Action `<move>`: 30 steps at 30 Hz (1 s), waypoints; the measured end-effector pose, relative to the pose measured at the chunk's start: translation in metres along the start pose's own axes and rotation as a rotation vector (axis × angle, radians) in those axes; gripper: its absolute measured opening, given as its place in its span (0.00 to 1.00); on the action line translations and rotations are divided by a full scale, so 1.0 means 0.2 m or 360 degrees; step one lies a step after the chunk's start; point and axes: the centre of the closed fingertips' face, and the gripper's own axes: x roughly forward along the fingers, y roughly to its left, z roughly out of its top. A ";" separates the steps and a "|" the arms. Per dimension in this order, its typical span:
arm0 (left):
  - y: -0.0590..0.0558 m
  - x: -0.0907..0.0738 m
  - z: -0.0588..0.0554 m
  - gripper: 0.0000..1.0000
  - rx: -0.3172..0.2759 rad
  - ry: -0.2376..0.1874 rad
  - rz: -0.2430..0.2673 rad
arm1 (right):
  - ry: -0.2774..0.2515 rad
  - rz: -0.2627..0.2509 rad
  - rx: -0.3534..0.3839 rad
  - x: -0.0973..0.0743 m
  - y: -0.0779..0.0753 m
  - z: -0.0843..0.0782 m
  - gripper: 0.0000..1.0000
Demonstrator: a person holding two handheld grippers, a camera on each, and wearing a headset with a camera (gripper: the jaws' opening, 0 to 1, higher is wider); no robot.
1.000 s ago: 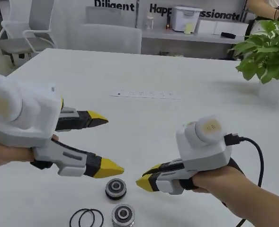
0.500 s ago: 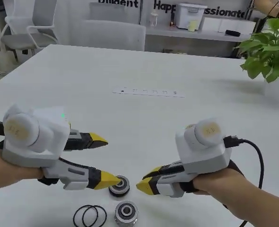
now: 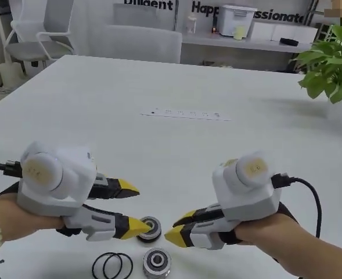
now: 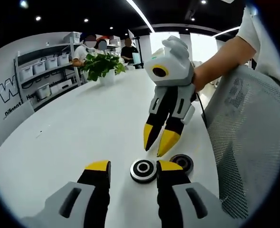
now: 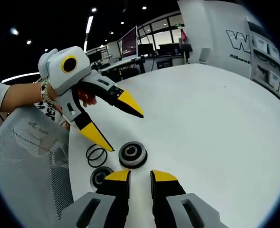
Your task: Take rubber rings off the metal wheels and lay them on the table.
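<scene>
1. On the white tabletop (image 3: 217, 157), near the person's edge, two metal wheels lie flat: the far wheel (image 3: 151, 228) and the near wheel (image 3: 157, 261). They are close together but apart.
2. Two black rings (image 3: 112, 265) lie loose on the tabletop just left of the near wheel. They overlap each other and are clear of both wheels.
3. The left gripper (image 3: 139, 207) is held low over the tabletop, its fingers spread wide and grasping nothing. In the head view its lower fingertip meets the left side of the far wheel; I cannot tell whether it touches.
4. In the left gripper view the far wheel (image 4: 143, 171) sits between the tips of the left gripper (image 4: 134, 166), closer to the right-hand finger. The near wheel (image 4: 181, 162) lies beyond that finger, outside the gap.
5. The right gripper (image 3: 175, 228) points in from the other side, its tips just right of the far wheel. Its fingers are parted by a narrow gap and are empty.
6. In the right gripper view the far wheel (image 5: 132, 154) lies just ahead of the right gripper (image 5: 140, 175). The near wheel (image 5: 101, 176) is left of it, with the rings (image 5: 97, 154) beyond.
7. The far wheel shows a dark band round its rim. I cannot tell whether either wheel carries a ring.
8. Farther off, a strip (image 3: 185, 114) lies flat mid-tabletop, and a plant (image 3: 333, 64) stands at the far right.
</scene>
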 end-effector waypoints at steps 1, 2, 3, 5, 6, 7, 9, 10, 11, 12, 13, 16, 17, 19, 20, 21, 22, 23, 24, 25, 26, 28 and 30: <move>-0.01 0.00 0.00 0.33 0.0001 0.0000 -0.0005 | 0.0002 0.0004 -0.0007 0.00 0.01 0.00 0.14; -0.01 0.01 -0.01 0.32 0.0000 -0.0002 -0.0011 | 0.0005 0.0007 -0.0011 0.01 0.01 0.00 0.14; -0.02 0.02 -0.01 0.30 -0.0003 -0.0004 -0.0016 | 0.0008 0.0013 -0.0025 0.02 0.02 0.00 0.15; -0.03 0.04 -0.01 0.25 0.0012 0.0002 -0.0037 | 0.0017 0.0003 -0.0068 0.03 0.02 -0.01 0.16; -0.04 0.05 -0.01 0.23 0.0023 0.0010 -0.0044 | 0.0019 0.0005 -0.0075 0.04 0.03 -0.01 0.16; -0.04 0.05 -0.02 0.22 0.0024 0.0012 -0.0047 | 0.0017 0.0009 -0.0078 0.04 0.03 -0.01 0.17; -0.05 0.06 -0.02 0.21 0.0022 0.0018 -0.0056 | 0.0013 0.0017 -0.0079 0.04 0.03 0.00 0.17; -0.05 0.06 -0.02 0.20 0.0020 0.0021 -0.0056 | 0.0014 0.0019 -0.0082 0.05 0.03 0.00 0.18; -0.05 0.07 -0.03 0.20 0.0014 0.0027 -0.0057 | 0.0014 0.0018 -0.0086 0.05 0.04 0.00 0.18; -0.05 0.07 -0.04 0.18 0.0007 0.0034 -0.0058 | 0.0016 0.0018 -0.0089 0.05 0.04 -0.01 0.18; -0.05 0.08 -0.05 0.17 0.0008 0.0050 -0.0055 | 0.0015 0.0015 -0.0092 0.06 0.03 -0.01 0.17; -0.05 0.09 -0.07 0.14 -0.0020 0.0053 -0.0051 | 0.0009 0.0009 -0.0094 0.06 0.03 0.00 0.18; -0.05 0.09 -0.07 0.14 -0.0021 0.0066 -0.0055 | 0.0004 0.0006 -0.0093 0.06 0.03 0.00 0.18; -0.04 0.09 -0.07 0.13 -0.0035 0.0068 -0.0040 | -0.0005 0.0012 -0.0085 0.06 0.03 0.01 0.18; -0.04 0.09 -0.08 0.13 -0.0028 0.0085 -0.0032 | -0.0009 0.0014 -0.0080 0.06 0.03 0.01 0.18; -0.04 0.09 -0.07 0.13 -0.0047 0.0073 -0.0033 | -0.0013 0.0015 -0.0078 0.06 0.03 0.01 0.18; -0.04 0.09 -0.07 0.12 -0.0068 0.0074 -0.0040 | -0.0016 0.0017 -0.0073 0.07 0.03 0.01 0.18; -0.04 0.09 -0.07 0.12 -0.0082 0.0072 -0.0044 | -0.0017 0.0018 -0.0071 0.07 0.03 0.01 0.18; -0.05 0.09 -0.08 0.11 -0.0106 0.0068 -0.0051 | -0.0023 0.0018 -0.0069 0.07 0.03 0.02 0.19; -0.05 0.09 -0.08 0.10 -0.0113 0.0068 -0.0053 | -0.0024 0.0020 -0.0069 0.07 0.03 0.02 0.19; -0.05 0.09 -0.08 0.10 -0.0112 0.0069 -0.0053 | -0.0025 0.0019 -0.0071 0.07 0.03 0.02 0.19; -0.05 0.09 -0.08 0.10 -0.0109 0.0073 -0.0056 | -0.0029 0.0017 -0.0077 0.08 0.03 0.02 0.19; -0.05 0.09 -0.08 0.09 -0.0117 0.0074 -0.0062 | -0.0035 0.0018 -0.0075 0.08 0.04 0.03 0.19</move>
